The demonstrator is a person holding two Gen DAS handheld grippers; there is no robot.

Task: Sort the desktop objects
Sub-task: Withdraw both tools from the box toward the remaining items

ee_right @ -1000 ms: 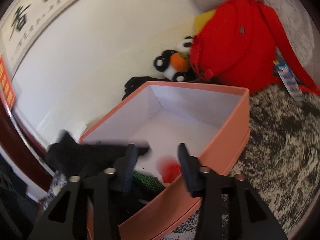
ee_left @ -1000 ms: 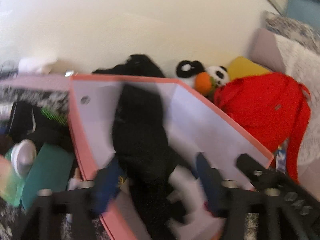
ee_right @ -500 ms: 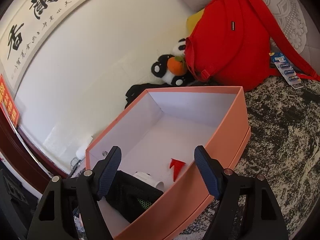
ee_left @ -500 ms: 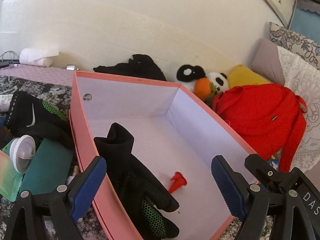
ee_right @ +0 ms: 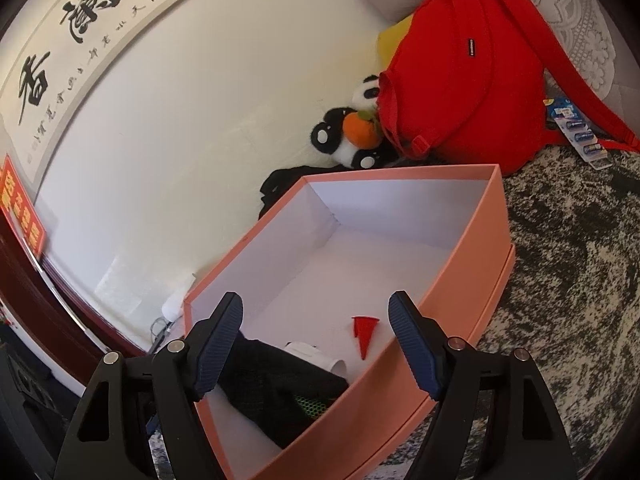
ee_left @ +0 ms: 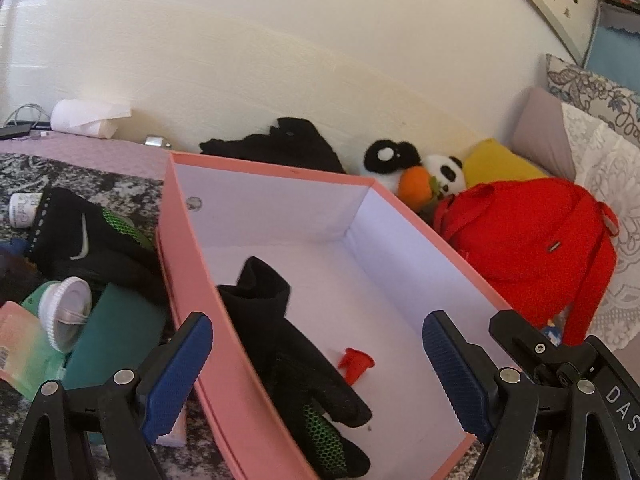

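A pink box (ee_left: pixel 188 276) with a white inside stands on the patterned table; it also shows in the right wrist view (ee_right: pixel 472 280). A black glove with green mesh (ee_left: pixel 288 364) lies inside it against the left wall, also seen in the right wrist view (ee_right: pixel 280 384). A small red cone (ee_left: pixel 354 364) lies on the box floor, and the right wrist view shows the cone (ee_right: pixel 365 332) too. My left gripper (ee_left: pixel 316 376) is open and empty over the box's near end. My right gripper (ee_right: pixel 316 344) is open and empty above the box.
Left of the box lie a second black glove (ee_left: pixel 84 240), a teal book (ee_left: pixel 112 344), a white-capped bottle (ee_left: pixel 64 312) and a small jar (ee_left: pixel 22 210). A red backpack (ee_left: pixel 532 248), a panda plush (ee_left: pixel 416 180) and black cloth (ee_left: pixel 276 144) sit behind. A battery pack (ee_right: pixel 580 132) lies right.
One second ago my left gripper was shut on the black glove over the box. It has opened; the glove now lies in the box. My right gripper opened wider and drew back.
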